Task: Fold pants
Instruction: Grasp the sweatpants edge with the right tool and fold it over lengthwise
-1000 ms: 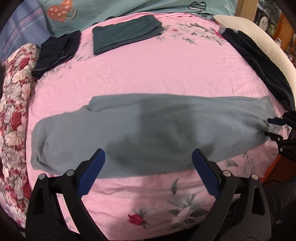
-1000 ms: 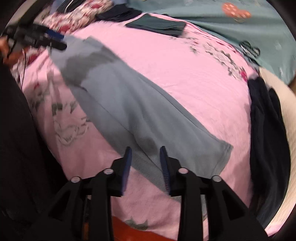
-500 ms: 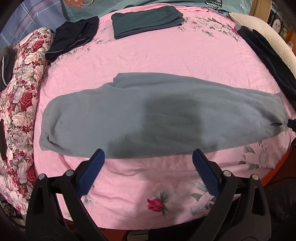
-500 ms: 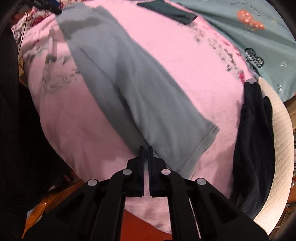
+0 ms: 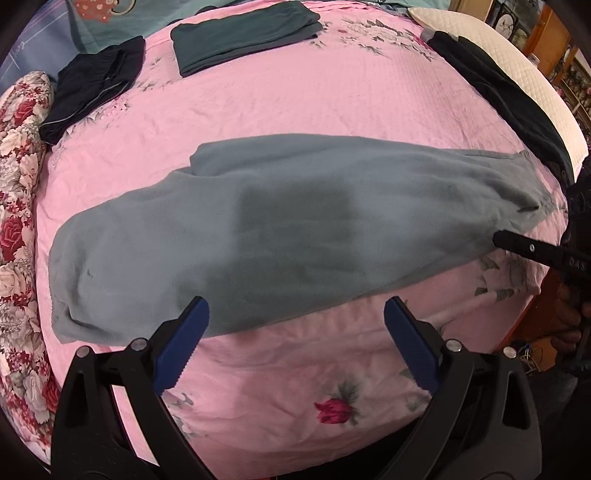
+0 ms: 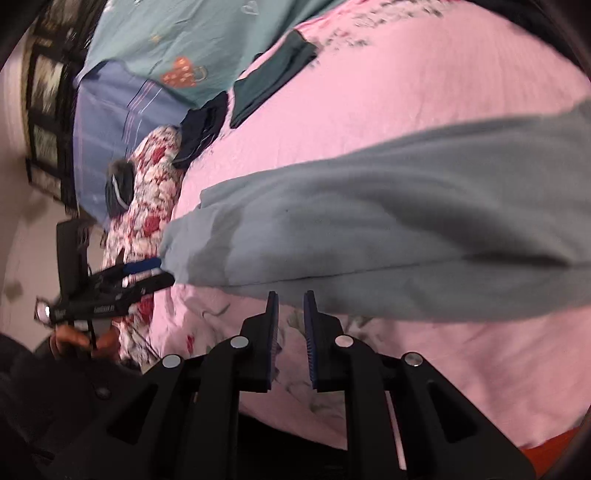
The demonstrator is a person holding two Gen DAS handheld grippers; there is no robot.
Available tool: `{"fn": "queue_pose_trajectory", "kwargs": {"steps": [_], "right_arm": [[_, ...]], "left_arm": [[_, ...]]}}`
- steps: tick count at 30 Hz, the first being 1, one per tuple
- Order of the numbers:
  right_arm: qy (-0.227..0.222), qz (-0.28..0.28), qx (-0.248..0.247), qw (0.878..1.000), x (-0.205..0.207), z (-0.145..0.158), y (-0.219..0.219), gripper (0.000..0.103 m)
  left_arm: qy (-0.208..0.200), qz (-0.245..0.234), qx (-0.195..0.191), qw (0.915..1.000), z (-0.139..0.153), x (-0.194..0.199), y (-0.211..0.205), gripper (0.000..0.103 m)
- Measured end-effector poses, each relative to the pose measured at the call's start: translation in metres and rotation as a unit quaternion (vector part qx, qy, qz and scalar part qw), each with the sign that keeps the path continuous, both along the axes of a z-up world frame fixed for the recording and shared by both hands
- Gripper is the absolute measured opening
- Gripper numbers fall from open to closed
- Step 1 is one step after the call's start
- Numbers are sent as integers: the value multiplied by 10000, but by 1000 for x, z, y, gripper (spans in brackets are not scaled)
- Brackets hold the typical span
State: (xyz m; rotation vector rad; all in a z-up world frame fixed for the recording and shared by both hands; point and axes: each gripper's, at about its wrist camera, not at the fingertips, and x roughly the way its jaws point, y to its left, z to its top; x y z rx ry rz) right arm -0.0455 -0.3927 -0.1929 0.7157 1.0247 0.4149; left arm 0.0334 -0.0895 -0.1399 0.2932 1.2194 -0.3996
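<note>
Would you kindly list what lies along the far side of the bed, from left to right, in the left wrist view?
Floral bolster → folded navy garment → folded dark green pants → long black garment → cream quilted pad.

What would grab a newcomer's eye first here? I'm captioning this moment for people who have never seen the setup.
The long grey fleece pants stretch flat across the middle of the pink floral bedsheet, a darker patch at their centre. The left gripper, blue pads wide apart, hovers at their near edge. At the bed's far side lie a folded dark green garment and a folded navy garment.
</note>
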Motion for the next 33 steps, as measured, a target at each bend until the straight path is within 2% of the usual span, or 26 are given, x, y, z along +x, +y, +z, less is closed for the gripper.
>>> {"fn": "queue_pose_trajectory", "kwargs": {"steps": [3,5,8,10,13,14,15,16,18,19,23,26,29,31,33], "right_arm": [[124,-498,226,9984,3,-9,1,27],[193,-758,338,9964,5,-12,4,28],[201,-925,252,9952,9,-7,11,35],[212,-1038,236,9941,11,-4,17,45],[290,-1191,85,9924,16,-3,25,46],[304,-1235,-121,9918,19,0,31,46],[310,-1258,-336,9910,20,3,34,42],[358,-1289,-566,9894,21,4,37,27],[539,-1338,-907,9854,25,2,39,6],[532,-1341,-978,9847,23,3,39,3],[243,-1114,-1443,9829,16,22,50,2],[172,-992,-1480,9838,8,34,53,2],[356,-931,-1600,9821,5,21,52,2],[641,-877,-1454,9834,6,2,50,3],[671,-874,-1271,9858,3,1,45,5]], "left_arm": [[79,-150,-136,9998,-2,3,3,97],[76,-284,-168,9994,-2,4,2,97],[118,-437,-296,9985,-3,7,1,97],[117,-506,-336,9981,-3,9,1,97],[90,-570,-424,9974,-3,12,3,97],[89,-571,-447,9973,-3,13,4,97],[86,-564,-483,9972,-3,14,4,97],[83,-557,-510,9971,-2,14,5,97],[64,-553,-546,9970,-3,14,6,97],[54,-545,-560,9969,-3,14,7,97],[78,-499,-638,9967,-5,13,11,97],[146,-420,-696,9966,-11,14,13,97],[216,-415,-699,9965,-16,14,10,97],[219,-430,-704,9963,-16,13,7,97],[211,-424,-748,9961,-16,14,2,97]]}}
